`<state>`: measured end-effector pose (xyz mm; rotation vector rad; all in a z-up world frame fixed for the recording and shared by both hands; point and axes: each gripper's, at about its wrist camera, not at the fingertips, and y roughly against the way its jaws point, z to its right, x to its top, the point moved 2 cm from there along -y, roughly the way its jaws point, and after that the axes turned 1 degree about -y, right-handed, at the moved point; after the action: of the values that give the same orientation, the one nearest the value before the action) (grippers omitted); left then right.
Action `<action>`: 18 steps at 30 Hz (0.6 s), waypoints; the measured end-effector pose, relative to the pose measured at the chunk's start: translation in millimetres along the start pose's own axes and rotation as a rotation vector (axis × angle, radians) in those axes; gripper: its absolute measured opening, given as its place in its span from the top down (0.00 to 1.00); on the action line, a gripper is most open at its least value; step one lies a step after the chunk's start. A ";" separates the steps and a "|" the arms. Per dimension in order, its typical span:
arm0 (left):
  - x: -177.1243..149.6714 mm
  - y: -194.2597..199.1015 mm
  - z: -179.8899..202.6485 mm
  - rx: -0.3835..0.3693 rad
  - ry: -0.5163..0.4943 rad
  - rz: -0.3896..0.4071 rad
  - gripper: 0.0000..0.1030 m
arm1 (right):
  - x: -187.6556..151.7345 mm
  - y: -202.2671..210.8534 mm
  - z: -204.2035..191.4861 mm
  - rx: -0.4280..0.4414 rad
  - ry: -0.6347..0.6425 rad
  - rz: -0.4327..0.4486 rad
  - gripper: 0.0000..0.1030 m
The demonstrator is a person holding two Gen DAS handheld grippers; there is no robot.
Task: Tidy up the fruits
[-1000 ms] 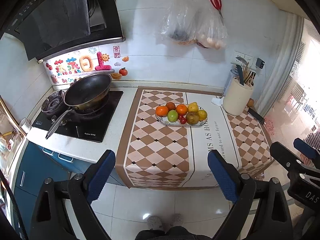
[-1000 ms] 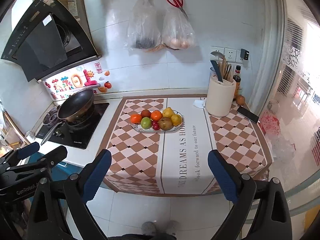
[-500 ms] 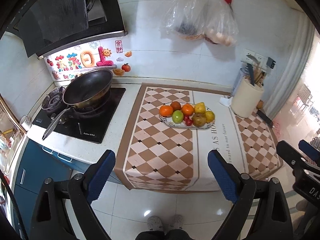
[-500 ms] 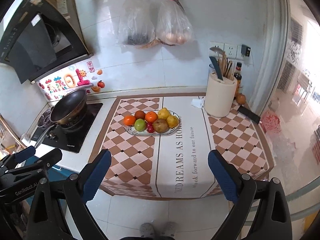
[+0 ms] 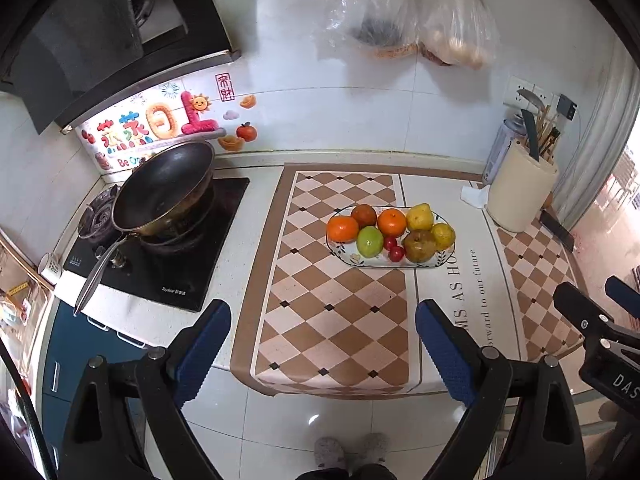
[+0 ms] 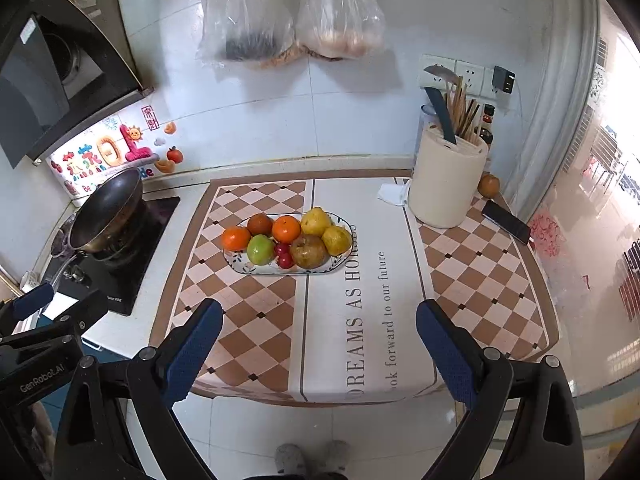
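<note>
I hold my left gripper (image 5: 322, 332) and right gripper (image 6: 318, 330) wide apart, holding nothing, above the table (image 6: 480, 272). The fruits (image 6: 286, 238) sit on a plate (image 6: 256, 269) in the middle.

oranges (image 5: 342, 228): 2 | green apple (image 5: 369, 241): 1 | red cherry tomatoes (image 5: 390, 243): 2 | pears (image 5: 419, 216): 3 | brown round fruit (image 5: 363, 215): 1 | oval plate (image 5: 412, 264): 1 | hanging plastic bags (image 5: 370, 12): 2 | wok (image 5: 164, 190): 1 | claws (image 5: 322, 332): 2
</note>
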<state>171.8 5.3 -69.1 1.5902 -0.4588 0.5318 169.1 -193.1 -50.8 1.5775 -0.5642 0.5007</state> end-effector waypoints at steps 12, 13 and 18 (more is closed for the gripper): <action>12.7 -25.1 1.2 0.011 0.009 -0.018 0.08 | 7.7 -25.6 2.0 -0.017 -0.011 -0.027 0.03; 12.9 -25.7 1.4 0.009 0.010 -0.019 0.08 | 7.6 -24.3 1.8 -0.016 -0.010 -0.028 0.03; 14.5 -26.6 2.3 0.005 0.007 -0.014 0.08 | 8.3 -26.9 1.4 -0.015 -0.010 -0.030 0.03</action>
<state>199.2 5.6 -82.2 1.5951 -0.4406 0.5282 192.3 -193.6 -66.8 1.5728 -0.5501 0.4650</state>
